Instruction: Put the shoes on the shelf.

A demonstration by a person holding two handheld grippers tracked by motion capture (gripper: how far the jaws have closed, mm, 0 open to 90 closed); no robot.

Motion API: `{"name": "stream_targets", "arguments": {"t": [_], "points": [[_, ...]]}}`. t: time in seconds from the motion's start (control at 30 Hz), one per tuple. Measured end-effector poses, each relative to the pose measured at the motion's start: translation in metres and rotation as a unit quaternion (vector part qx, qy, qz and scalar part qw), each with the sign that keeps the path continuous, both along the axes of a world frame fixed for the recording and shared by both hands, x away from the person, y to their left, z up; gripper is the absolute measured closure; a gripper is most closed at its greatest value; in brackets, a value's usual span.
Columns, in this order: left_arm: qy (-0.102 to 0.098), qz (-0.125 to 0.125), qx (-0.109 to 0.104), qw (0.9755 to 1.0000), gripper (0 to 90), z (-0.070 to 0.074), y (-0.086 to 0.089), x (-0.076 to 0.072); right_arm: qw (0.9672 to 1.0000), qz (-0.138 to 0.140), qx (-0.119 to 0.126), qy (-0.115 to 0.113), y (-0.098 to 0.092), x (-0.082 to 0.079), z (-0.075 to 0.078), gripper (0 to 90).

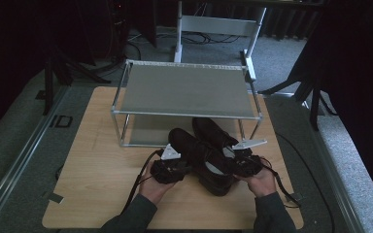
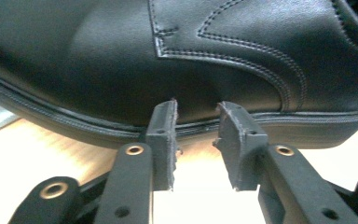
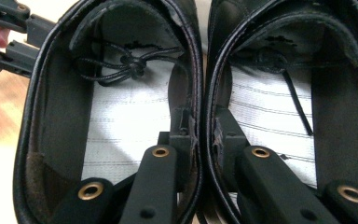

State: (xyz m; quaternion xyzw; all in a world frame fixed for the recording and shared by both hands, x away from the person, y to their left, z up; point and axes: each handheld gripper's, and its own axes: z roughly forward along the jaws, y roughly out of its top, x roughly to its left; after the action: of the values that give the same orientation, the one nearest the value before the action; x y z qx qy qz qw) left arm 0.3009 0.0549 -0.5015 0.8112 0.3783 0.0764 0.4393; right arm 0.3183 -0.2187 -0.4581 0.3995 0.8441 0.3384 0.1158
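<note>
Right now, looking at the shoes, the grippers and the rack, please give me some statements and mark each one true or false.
1. The right gripper clamps the inner walls of both shoes together. True.
2. The left gripper is inside a shoe. False: it is outside, at the side of the left shoe, near the sole edge, with nothing between its jaws.
3. The shoes are black. True.
4. The shoes stand on the top shelf of the rack. False: they are on the table in front of the rack, toes reaching under it.
5. The right shoe has a light insole. True.
</note>
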Motion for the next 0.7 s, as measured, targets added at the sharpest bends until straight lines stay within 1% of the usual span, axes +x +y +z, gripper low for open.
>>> {"name": "stream_targets", "arguments": {"t": [0.1,0.2,0.3,0.37,0.47,0.57,0.7], "points": [[0.000,0.013,-0.002,0.9999,71.0,0.000,0.005,0.000,1.0000,-0.002,0.003,-0.002,0.001,0.004,0.003,81.1],[0.001,0.020,-0.001,0.9998,73.1,-0.001,0.008,0.000,1.0000,0.000,0.009,-0.001,0.002,0.008,0.005,81.1],[0.001,0.025,-0.001,0.9997,74.9,-0.002,0.009,-0.001,0.9999,-0.006,0.013,-0.004,0.003,0.011,0.005,81.1],[0.002,0.027,0.001,0.9996,75.6,-0.003,0.009,-0.001,0.9998,-0.010,0.010,-0.010,0.005,0.011,0.005,81.1],[0.002,0.025,0.002,0.9997,76.0,-0.003,0.008,-0.002,0.9998,-0.016,0.007,-0.012,0.007,0.015,0.005,81.0],[0.001,0.025,0.004,0.9997,76.6,-0.003,0.006,-0.003,0.9997,-0.018,-0.007,-0.015,0.012,0.018,0.003,81.0],[0.002,0.024,0.006,0.9997,76.7,-0.004,0.006,-0.002,0.9996,-0.023,-0.004,-0.013,0.015,0.022,0.001,81.0]]}}
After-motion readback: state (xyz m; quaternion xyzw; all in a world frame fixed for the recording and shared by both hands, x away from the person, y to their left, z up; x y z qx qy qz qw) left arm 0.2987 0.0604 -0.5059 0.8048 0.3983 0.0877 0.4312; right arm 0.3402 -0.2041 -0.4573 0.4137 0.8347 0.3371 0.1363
